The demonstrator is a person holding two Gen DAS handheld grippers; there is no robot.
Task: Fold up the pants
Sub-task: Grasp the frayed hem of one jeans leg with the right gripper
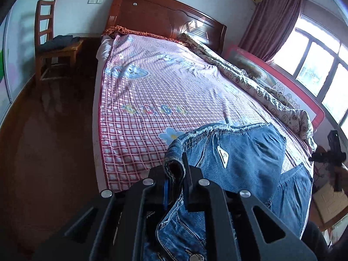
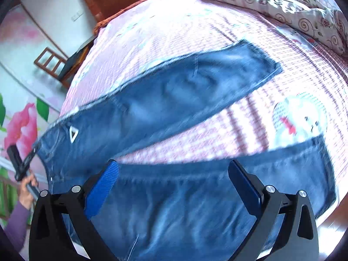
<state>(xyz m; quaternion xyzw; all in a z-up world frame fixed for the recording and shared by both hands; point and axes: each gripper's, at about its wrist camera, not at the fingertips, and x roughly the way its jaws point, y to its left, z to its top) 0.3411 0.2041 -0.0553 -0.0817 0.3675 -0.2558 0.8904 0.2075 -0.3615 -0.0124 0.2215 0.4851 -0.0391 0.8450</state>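
Blue jeans lie on the pink checked bed sheet, near the bed's foot. My left gripper is shut on the jeans' waistband, which bunches up between its fingers. In the right wrist view the jeans are spread out, with both legs running to the right and a white triangle label near the waist. My right gripper hovers open over the nearer leg, blue pads wide apart and nothing between them. This view is blurred. A hand in a purple sleeve holds the left gripper at the left edge.
A rolled floral quilt and a red bed rail run along the bed's window side. The wooden headboard stands at the far end. A wooden chair with dark clothes stands on the brown floor to the left.
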